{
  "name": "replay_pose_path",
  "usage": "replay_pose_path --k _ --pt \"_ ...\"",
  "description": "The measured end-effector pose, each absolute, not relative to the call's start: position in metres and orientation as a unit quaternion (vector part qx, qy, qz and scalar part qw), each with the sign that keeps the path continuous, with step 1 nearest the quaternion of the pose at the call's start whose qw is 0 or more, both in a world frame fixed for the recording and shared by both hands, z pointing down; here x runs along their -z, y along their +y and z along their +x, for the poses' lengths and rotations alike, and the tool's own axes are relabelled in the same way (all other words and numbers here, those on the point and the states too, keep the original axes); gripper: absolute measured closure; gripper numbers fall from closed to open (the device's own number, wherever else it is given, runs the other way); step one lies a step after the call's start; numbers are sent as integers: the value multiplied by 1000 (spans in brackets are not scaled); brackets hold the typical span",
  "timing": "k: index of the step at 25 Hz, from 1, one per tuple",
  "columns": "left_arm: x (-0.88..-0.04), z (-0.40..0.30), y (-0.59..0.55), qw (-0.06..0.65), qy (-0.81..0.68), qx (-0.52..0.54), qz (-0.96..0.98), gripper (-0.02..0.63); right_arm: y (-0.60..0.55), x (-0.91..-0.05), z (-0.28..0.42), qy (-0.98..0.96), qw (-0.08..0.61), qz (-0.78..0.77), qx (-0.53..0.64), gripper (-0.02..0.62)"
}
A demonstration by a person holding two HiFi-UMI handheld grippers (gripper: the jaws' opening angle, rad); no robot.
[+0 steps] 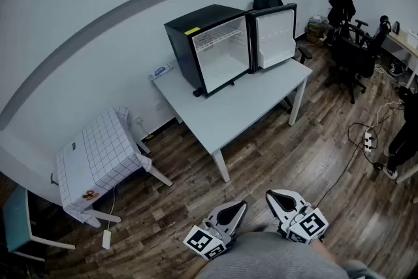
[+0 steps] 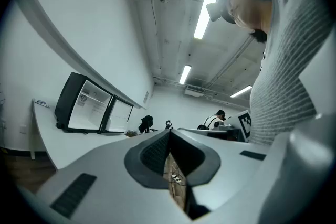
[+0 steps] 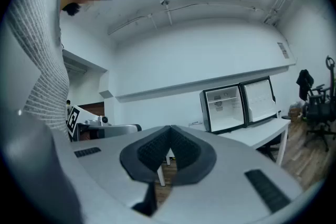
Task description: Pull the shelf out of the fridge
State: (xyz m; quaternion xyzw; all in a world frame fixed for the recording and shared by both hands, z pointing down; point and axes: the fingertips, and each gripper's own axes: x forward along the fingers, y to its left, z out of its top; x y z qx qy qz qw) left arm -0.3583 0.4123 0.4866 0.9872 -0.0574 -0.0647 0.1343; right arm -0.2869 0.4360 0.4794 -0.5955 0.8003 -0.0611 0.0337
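A black mini fridge (image 1: 209, 46) stands on a white table (image 1: 241, 104) by the far wall, its door (image 1: 274, 36) swung wide to the right. Inside, a thin shelf (image 1: 219, 42) spans the upper part of the white interior. Both grippers hang low by the person's body, far from the fridge across bare floor. My left gripper (image 1: 241, 206) is shut with nothing in it, and so is my right gripper (image 1: 270, 195). In the left gripper view the fridge (image 2: 86, 105) shows small beyond the shut gripper (image 2: 169, 136). The right gripper view has the fridge (image 3: 226, 107) behind the shut gripper (image 3: 169, 132).
A small table under a checked cloth (image 1: 98, 157) stands at the left, with a teal chair (image 1: 16, 222) beside it. Black office chairs (image 1: 353, 49) crowd the far right. A power strip and cables (image 1: 367, 137) lie on the wood floor near a person (image 1: 405, 134).
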Motion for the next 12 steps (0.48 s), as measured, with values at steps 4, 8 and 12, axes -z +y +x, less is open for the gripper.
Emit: replay_pose_path --k 4,8,12 --pt "-484 -357 417 143 -56 64 986 595 437 -480 -286 799 35 -597 65 583" --pt "-485 -356 417 143 -55 64 986 595 436 -480 -286 801 35 -595 60 583" --pt "-485 -359 412 144 -63 66 985 595 435 -479 -290 804 28 -591 55 583"
